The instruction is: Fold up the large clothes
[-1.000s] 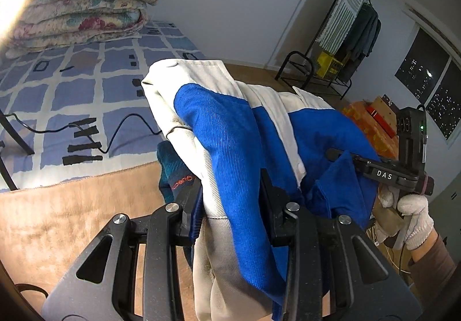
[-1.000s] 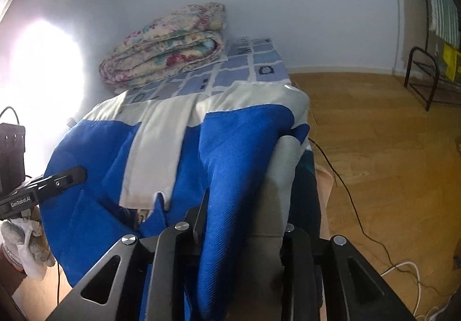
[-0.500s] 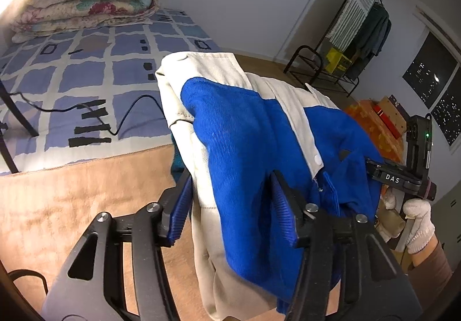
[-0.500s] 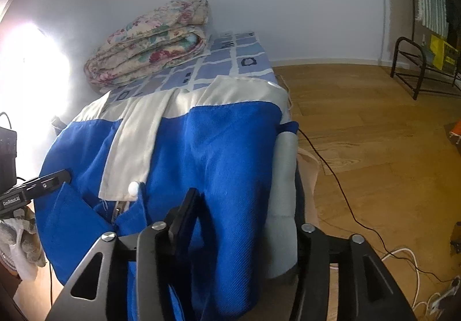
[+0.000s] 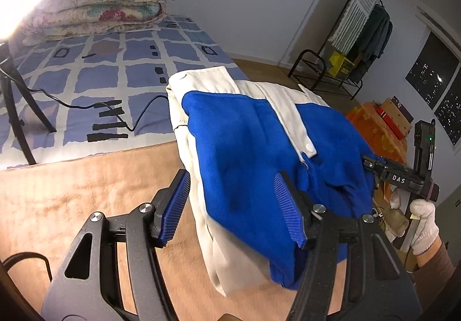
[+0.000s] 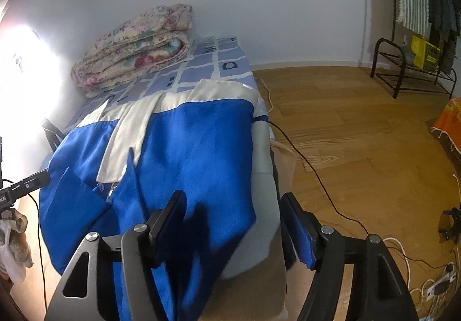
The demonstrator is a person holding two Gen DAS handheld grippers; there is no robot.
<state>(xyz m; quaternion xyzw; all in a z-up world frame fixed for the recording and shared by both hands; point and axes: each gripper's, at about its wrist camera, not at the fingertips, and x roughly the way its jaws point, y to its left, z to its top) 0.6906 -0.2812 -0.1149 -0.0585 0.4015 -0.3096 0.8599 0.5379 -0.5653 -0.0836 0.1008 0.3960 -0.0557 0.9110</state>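
Blue & cream jacket [image 5: 259,148] lies folded in a bundle, cream placket w/ a snap running down its front. It sits on the tan blanket [image 5: 72,191] at the bed's foot end, one cream edge drooping twd the camera.

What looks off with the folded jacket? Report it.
The blue and cream jacket is folded but untidy: its near end overhangs the tan blanket, and one blue flap juts out beside the cream placket. A black cable trails across the checked bedspread. No damage shows.
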